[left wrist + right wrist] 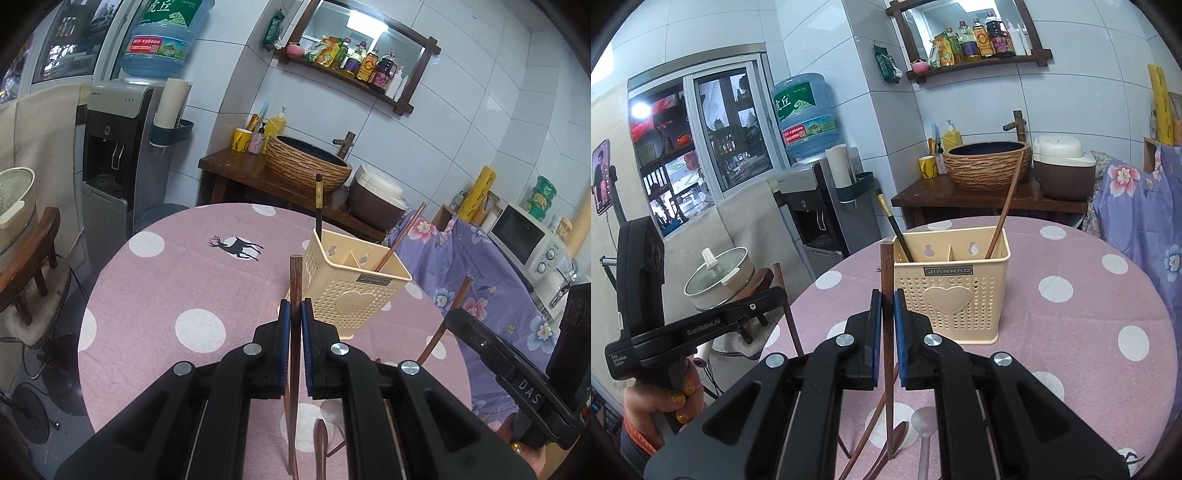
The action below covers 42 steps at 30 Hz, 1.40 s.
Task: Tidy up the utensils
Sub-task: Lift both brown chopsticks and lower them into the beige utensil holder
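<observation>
A cream perforated utensil holder (356,286) (951,286) stands on the pink dotted table and holds a black chopstick (318,201) (894,225) and a brown one (400,236) (1004,206). My left gripper (295,306) is shut on a brown wooden chopstick (295,280), upright, just left of the holder. My right gripper (886,299) is shut on another brown chopstick (886,269), upright, near the holder's left front corner. A wooden spoon (320,443) (897,432), a metal spoon (923,424) and more brown chopsticks (866,435) lie on the table under the grippers.
The round table (166,295) (1071,332) has a pink cloth with white dots. Behind it stand a wooden stand with a woven basin (306,162) (988,162), a rice cooker (1063,166), a water dispenser (110,155) and a floral-covered counter (480,277). A pot (720,277) sits at the left.
</observation>
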Each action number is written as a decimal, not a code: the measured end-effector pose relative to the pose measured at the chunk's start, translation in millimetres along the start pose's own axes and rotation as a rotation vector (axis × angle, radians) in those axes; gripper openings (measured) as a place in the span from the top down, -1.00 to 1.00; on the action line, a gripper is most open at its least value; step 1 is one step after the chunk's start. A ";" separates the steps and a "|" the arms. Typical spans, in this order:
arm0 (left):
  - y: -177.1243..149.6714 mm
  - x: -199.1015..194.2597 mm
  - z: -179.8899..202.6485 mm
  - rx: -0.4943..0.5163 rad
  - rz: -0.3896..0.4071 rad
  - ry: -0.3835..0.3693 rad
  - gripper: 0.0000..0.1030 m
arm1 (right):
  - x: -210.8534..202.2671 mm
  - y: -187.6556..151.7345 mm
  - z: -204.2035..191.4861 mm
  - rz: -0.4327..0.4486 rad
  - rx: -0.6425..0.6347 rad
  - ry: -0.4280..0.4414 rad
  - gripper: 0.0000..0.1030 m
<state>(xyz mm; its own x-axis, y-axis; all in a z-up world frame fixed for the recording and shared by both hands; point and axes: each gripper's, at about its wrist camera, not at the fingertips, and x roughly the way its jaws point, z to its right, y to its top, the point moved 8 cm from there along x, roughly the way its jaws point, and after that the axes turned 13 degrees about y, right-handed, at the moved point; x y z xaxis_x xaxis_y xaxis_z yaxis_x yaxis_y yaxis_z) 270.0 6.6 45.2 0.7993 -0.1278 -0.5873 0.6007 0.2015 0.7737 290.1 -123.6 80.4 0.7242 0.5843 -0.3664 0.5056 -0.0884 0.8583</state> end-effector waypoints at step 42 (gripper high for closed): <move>172.8 -6.0 71.4 -0.003 0.297 0.042 0.86 | -40.8 199.5 52.3 0.263 -0.078 -0.206 0.85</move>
<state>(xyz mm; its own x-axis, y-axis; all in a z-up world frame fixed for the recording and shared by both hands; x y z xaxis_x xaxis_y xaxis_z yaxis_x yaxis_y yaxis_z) 370.4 -27.1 199.4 0.9385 -0.0224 -0.3446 0.3405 0.2269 0.9125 385.9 -207.2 247.8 0.9085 0.3737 -0.1870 0.2574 -0.1481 0.9549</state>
